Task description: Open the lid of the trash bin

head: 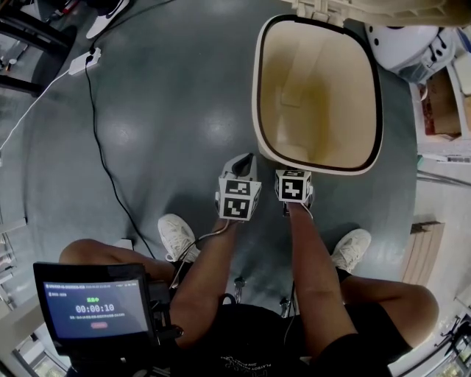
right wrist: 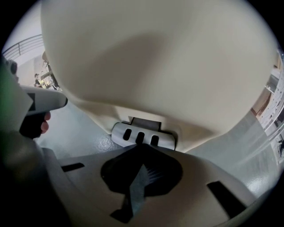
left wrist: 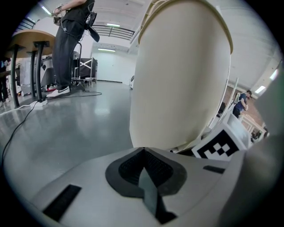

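Both tongs are pinched shut with nothing in them. The left tongs (left wrist: pixel 143 151) are just parked beside the trash bin (head: pixel 324 168), and the right tongs (right wrist: pixel 142 146) have their tip right at the grey pedal (right wrist: pixel 142 136) at the bin's foot. My guess is that shut tips make a stiffer poker for pressing it.

The bin sits on the floor at the upper right of the head view, lid (head: pixel 383 10) flipped up at the top edge and the inside showing. Only the right gripper view shows the pedal at all.

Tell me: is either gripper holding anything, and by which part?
Nothing is held. The left gripper and right gripper both have their jaws shut and empty; the right one's tips are at the pedal.
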Demonstrator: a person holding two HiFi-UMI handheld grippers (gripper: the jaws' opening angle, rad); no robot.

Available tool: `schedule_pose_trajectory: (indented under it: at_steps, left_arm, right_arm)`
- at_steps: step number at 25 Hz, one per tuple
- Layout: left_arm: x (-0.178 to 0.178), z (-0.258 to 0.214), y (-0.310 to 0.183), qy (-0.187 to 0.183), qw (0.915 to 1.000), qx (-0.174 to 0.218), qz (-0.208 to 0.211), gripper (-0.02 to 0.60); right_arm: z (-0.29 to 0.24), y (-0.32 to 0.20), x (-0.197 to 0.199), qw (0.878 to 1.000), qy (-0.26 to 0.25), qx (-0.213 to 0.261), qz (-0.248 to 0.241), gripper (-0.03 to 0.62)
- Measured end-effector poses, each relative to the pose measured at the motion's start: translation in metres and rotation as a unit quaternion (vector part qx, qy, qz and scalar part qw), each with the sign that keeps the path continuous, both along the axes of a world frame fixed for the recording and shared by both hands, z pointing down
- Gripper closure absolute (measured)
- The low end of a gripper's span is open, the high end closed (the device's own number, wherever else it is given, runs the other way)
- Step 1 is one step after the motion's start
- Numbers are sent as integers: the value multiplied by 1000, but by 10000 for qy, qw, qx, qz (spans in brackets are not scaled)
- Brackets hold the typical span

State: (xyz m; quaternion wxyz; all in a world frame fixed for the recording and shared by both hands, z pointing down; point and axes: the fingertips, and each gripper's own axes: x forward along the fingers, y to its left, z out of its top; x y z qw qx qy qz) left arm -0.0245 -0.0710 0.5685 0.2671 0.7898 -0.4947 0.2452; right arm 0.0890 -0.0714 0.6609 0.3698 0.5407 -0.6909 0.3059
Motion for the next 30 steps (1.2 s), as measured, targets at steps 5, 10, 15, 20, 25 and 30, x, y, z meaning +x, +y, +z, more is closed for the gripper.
schedule_pose_trajectory:
  at_steps: [5, 10, 15, 20, 25, 30]
  left_arm:
    - [-5, -1, -1, 28, 10000, -15, -70, 584]
    - [-6, 1, 1, 45, 9999, -73, -91, 584]
    - [-4, 1, 2, 6, 10000, -59, -35, 584]
    - [-7, 2, 2, 113, 9998, -117, -134, 584]
    - [-4, 1, 2, -30, 10000, -51, -9, 584]
    - [-5, 2, 2, -22, 10000, -85, -31, 584]
  right_arm:
    - [0, 1, -1, 10000, -4, 18, 28, 589]
    - [-2, 1, -2, 10000, -14, 21, 18, 589]
    - [0, 1, -3, 10000, -27, 48, 23, 589]
    - [-2, 2, -3, 10000, -11, 23, 21, 589]
    - [-2, 2, -2, 10000, -15, 44, 38, 589]
    - [-2, 1, -1, 9996, -121, 99, 244, 589]
